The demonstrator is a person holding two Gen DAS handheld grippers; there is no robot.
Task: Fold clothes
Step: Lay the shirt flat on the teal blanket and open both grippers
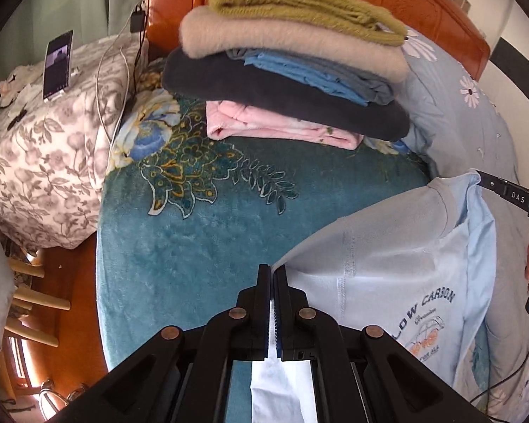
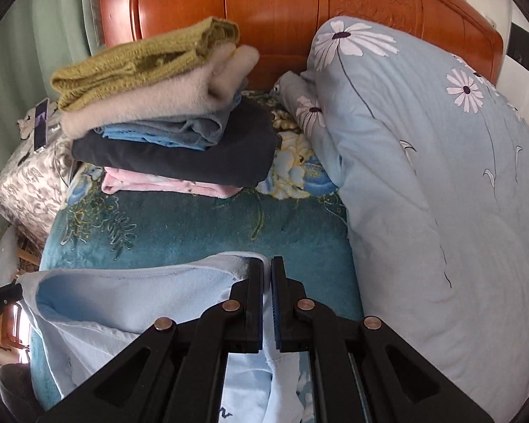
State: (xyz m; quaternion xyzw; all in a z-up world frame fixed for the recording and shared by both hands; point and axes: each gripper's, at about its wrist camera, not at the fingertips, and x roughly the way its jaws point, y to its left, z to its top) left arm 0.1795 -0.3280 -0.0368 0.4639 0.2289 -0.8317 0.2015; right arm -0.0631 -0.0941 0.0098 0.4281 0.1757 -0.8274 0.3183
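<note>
The left tool (image 1: 272,275) pinches one corner of the light blue shirt (image 1: 388,275). The right tool (image 2: 267,268) pinches the other. They hold it up over the bed (image 2: 194,232) so it hangs flat, probably ready to fold. The folded pile (image 2: 165,120) waits near the headboard (image 2: 282,17).

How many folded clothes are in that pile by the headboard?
6, top to bottom: olive knit, beige fuzzy, grey, blue, dark navy, pink. Thinner ones may be hidden between.
</note>
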